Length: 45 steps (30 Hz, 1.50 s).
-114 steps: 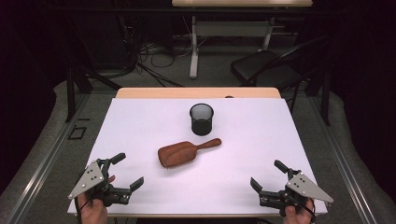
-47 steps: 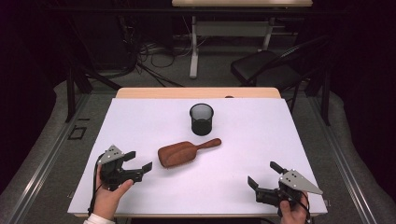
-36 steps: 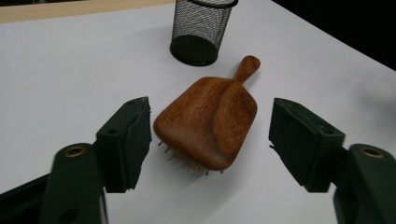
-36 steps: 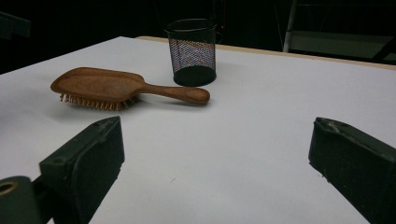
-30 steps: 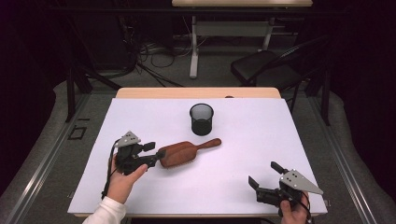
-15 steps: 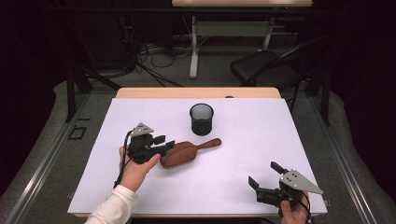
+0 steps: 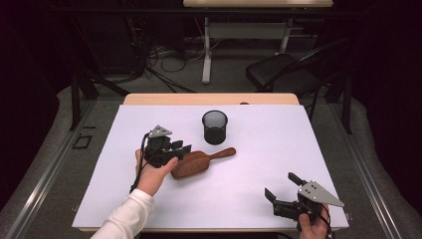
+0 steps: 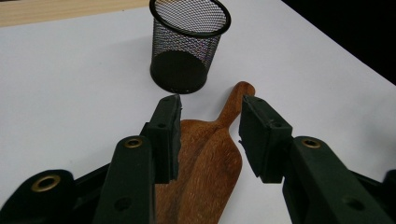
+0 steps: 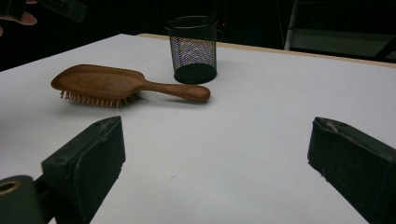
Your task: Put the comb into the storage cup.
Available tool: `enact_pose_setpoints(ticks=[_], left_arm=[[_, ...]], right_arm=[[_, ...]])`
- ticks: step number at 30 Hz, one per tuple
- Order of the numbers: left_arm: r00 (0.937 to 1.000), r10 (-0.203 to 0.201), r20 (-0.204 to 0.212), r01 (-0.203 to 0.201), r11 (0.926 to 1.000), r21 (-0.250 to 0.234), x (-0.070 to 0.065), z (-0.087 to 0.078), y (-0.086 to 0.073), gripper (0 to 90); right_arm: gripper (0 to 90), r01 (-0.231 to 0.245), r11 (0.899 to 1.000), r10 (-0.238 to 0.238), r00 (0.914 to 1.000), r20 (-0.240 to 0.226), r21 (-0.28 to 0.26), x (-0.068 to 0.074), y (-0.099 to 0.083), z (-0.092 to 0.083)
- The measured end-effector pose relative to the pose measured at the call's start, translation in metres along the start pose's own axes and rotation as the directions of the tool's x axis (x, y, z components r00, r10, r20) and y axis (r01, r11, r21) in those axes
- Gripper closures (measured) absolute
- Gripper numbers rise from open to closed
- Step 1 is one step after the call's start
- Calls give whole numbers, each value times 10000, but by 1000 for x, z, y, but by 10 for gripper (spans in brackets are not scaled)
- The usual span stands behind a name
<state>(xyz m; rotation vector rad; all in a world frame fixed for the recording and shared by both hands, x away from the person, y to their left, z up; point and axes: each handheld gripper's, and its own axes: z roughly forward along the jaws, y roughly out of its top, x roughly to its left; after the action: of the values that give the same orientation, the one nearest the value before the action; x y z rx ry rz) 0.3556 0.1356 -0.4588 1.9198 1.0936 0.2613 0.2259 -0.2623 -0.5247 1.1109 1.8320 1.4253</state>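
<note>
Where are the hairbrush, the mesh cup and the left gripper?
hairbrush point(image 7: 195, 165): high view, on the wooden back of its head.
mesh cup point(image 7: 215, 127): high view, on its side wall.
left gripper point(image 8: 209, 133): left gripper view, midway between its fingertips, over the brush.

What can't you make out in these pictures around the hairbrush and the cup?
- Hairbrush wide end: in the high view the left gripper covers it; the left gripper view's bottom edge cuts it off.
- Whether the jaws, just closing, touch the wood: the left gripper view leaves it unclear.
- Inside the mesh cup: too dark and small in the high view.
- Right hand: cut by the bottom edge there.
</note>
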Motion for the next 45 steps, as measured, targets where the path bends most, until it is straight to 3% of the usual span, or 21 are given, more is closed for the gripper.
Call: enact_pose_setpoints(ticks=[6, 7, 13, 19, 33, 45], left_arm=[[9999, -115, -11, 115, 9999, 7, -5, 11, 5, 672], [9999, -121, 24, 121, 9999, 62, -7, 14, 7, 720], [9998, 168, 105, -171, 9993, 339, -15, 24, 13, 816], [9999, 86, 61, -88, 9993, 352, -21, 34, 18, 899], [9997, -81, -248, 105, 9952, 975, -27, 67, 20, 900], [9970, -422, -647, 526, 9842, 1691, -28, 99, 16, 900]], right_arm=[[44, 0, 10000, 0, 10000, -5, 24, 0, 0, 0], [46, -4, 10000, 4, 10000, -10, 21, 0, 0, 0], [47, -16, 10000, 16, 10000, -30, -3, -1, 0, 0], [50, -29, 10000, 29, 10000, -37, 47, -1, 0, 0], [52, -46, 10000, 47, 10000, -59, 36, -1, 0, 1], [53, -50, 9999, 50, 10000, -65, 123, -1, -1, 1]])
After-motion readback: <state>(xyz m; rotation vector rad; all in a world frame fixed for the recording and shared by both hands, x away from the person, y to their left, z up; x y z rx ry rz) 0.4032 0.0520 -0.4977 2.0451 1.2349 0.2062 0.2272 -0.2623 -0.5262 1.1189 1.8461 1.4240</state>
